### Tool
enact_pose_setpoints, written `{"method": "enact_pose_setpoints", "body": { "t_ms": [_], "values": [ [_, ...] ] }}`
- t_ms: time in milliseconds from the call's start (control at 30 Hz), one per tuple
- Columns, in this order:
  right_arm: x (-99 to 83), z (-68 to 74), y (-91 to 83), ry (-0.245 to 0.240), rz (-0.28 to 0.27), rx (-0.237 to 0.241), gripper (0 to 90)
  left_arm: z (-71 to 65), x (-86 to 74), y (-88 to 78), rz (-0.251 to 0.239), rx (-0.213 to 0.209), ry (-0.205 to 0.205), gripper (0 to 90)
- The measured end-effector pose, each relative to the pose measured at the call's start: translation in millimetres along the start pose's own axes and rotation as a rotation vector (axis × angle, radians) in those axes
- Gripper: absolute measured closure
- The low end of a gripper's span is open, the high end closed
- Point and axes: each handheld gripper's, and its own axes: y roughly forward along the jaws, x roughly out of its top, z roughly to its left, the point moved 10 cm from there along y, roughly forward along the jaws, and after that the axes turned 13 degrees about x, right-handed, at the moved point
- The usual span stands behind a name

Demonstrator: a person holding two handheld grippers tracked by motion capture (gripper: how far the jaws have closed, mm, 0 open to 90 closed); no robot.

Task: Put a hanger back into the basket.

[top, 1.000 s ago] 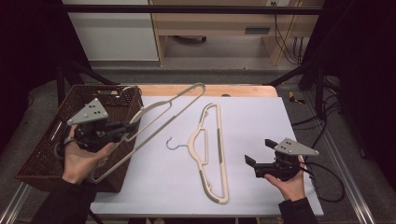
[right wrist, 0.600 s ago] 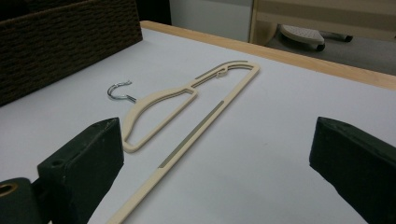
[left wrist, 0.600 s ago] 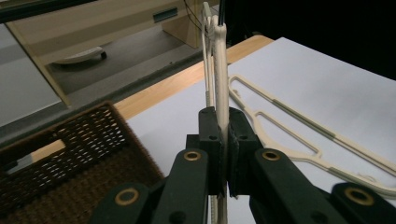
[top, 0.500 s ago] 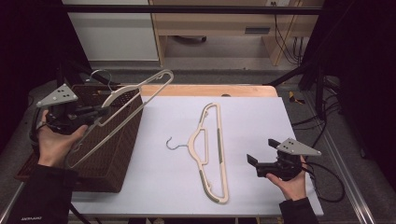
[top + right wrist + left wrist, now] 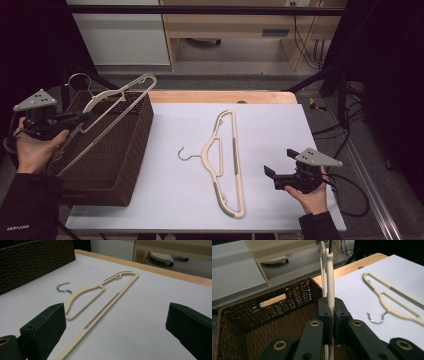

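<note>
One hanger clamped, left tool, basket

In the left gripper view the closed jaws cover the stretch of the held hanger that they clamp, and the top edge cuts off its upper end. The near wall of the wicker basket is hidden behind the gripper's black arms. A pale object seen through the basket's handle slot is too unclear to identify. In the right gripper view the second hanger runs off the bottom edge between the jaws, and the basket is cut off at the top left corner.
</note>
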Motion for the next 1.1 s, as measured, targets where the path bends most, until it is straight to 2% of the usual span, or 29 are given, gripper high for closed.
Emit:
{"method": "enact_pose_setpoints", "body": {
  "t_ms": [33,167,367,433,567,733,833,1000,1100],
  "values": [
    [-0.2,-0.1,0.2,0.000,0.001,0.000,3.2,7.6,-4.3,2.7,0.008,0.011,-0.008,86.4],
    [-0.8,-0.5,0.8,-0.002,0.004,-0.001,3.1,21.5,-12.2,7.0,0.020,0.024,-0.018,86.4],
    [-1.6,-0.7,1.3,-0.001,0.008,0.001,3.1,34.6,-25.5,10.3,0.036,0.015,-0.047,86.4],
    [-1.7,-0.8,1.4,0.001,0.008,0.000,3.2,35.2,-27.7,10.7,0.040,0.011,-0.050,86.4],
    [-2.4,-0.7,1.9,0.000,0.013,0.001,3.1,34.6,-38.4,10.5,0.070,-0.019,-0.031,86.4],
    [-3.5,-0.2,3.0,-0.001,0.021,0.005,3.0,34.1,-46.3,11.7,0.092,-0.025,-0.024,86.4],
    [-4.0,0.1,4.0,0.003,0.023,0.006,2.9,35.6,-57.6,13.2,0.130,-0.031,-0.007,86.5],
    [-5.6,0.0,5.4,0.005,0.031,0.007,2.9,39.7,-71.8,13.2,0.176,-0.034,-0.001,86.5],
    [-6.6,0.3,6.5,-0.001,0.039,0.011,2.9,37.0,-76.2,18.0,0.178,-0.043,-0.012,86.5]
  ]
}}
